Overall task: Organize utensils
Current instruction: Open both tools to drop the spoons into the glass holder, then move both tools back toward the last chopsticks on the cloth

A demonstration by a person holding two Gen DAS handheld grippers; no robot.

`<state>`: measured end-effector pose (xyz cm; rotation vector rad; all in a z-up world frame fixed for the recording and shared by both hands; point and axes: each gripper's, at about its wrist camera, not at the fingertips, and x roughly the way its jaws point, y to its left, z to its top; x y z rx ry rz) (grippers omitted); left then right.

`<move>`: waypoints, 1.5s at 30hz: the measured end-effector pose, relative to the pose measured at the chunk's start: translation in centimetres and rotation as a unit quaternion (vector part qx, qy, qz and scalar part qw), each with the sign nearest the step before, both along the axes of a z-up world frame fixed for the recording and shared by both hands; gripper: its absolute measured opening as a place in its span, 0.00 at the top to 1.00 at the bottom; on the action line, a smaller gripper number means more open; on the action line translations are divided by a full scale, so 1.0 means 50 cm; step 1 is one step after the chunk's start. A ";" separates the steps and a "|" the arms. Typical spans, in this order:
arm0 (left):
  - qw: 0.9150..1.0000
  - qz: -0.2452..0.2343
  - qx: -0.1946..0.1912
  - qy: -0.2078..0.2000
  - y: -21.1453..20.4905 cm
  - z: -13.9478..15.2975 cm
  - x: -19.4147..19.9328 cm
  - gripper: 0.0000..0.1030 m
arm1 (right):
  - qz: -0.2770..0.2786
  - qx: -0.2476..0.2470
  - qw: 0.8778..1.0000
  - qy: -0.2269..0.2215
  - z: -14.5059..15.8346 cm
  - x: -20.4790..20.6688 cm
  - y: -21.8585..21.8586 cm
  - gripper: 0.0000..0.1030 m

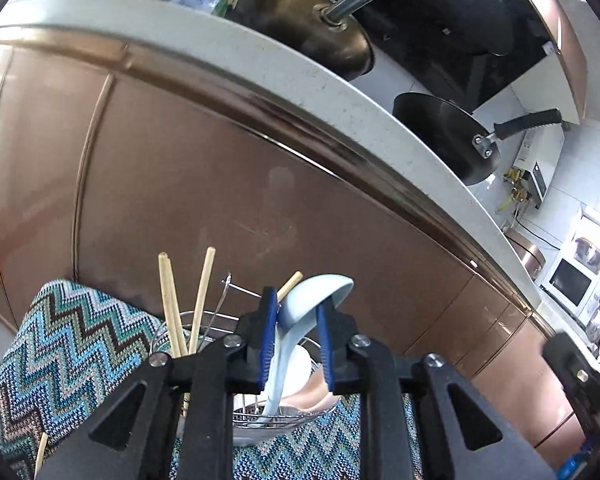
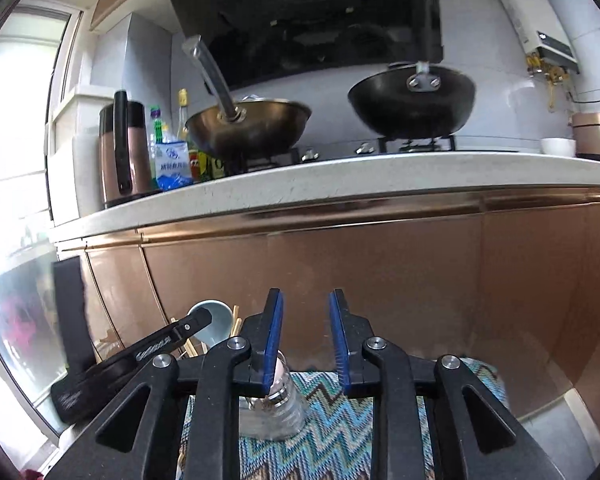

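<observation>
On a zigzag cloth [image 1: 64, 344] below the counter [image 1: 260, 60]:

- Rack [image 1: 260, 420]: wire holder on the cloth. Contents: 3 chopsticks [image 1: 168, 300] standing tilted at its left, 1 pale blue spoon [image 1: 300, 308], and a white item beneath that cannot be identified.
- Spoon: stands in the rack, bowl up, long axis steep and leaning slightly right. It lies directly between the blue pads of the left gripper [image 1: 296, 312].
- Left gripper: jaws slightly parted. The spoon neck sits close to both pads; no clear squeeze is visible, so it reads as let go, resting in the rack. This hand is the nearer one to the spoon.
- Right gripper [image 2: 306, 332]: jaws part open, nothing between them. It stands to the right of the rack, well apart from the spoon [image 2: 214, 318].
- Jar [image 2: 276, 404]: clear ribbed glass on the cloth, just below the right gripper's left pad; contents cannot be told.
- 1 loose chopstick [image 1: 41, 454]: lies on the cloth at the left edge, outside the rack; likely the next item.
</observation>
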<state>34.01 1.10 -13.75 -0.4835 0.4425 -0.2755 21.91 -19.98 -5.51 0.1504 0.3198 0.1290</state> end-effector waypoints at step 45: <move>0.993 0.032 0.099 -0.052 0.232 0.276 -0.511 0.49 | 0.030 0.051 0.998 -0.004 0.104 -0.295 -0.006 0.72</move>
